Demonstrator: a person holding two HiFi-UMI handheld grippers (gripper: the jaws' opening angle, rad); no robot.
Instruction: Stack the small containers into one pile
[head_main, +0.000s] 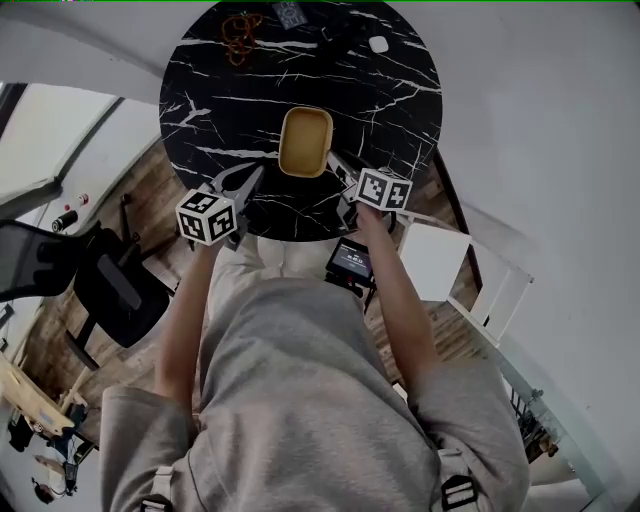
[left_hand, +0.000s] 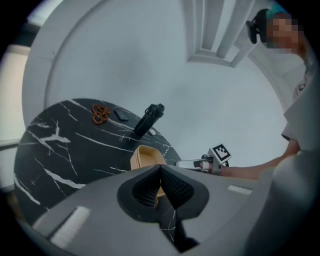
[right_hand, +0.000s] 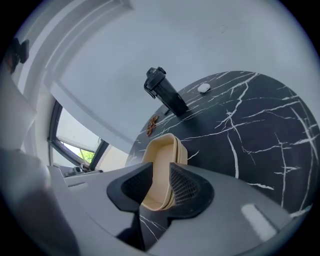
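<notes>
The nested tan containers (head_main: 305, 141) sit open side up on the round black marble table (head_main: 400, 90), a little in from its near edge and about midway across. In the right gripper view two rims show, one inside the other. The stack is a rounded rectangle, and its long axis runs from the table's near edge toward the far edge. No writing can be made out on it.

The right gripper (right_hand: 161, 172) straddles the near end of the stack with its jaws apart and the rim between the pads. The left gripper (left_hand: 160, 169) is over the table's near-left edge, jaws together on nothing.

Each gripper's cube (head_main: 207, 217) bears black-and-white square markers. At the table's far edge are a black bottle (right_hand: 165, 95), some orange rings (head_main: 238, 38) and a small white object (head_main: 378, 44).
</notes>
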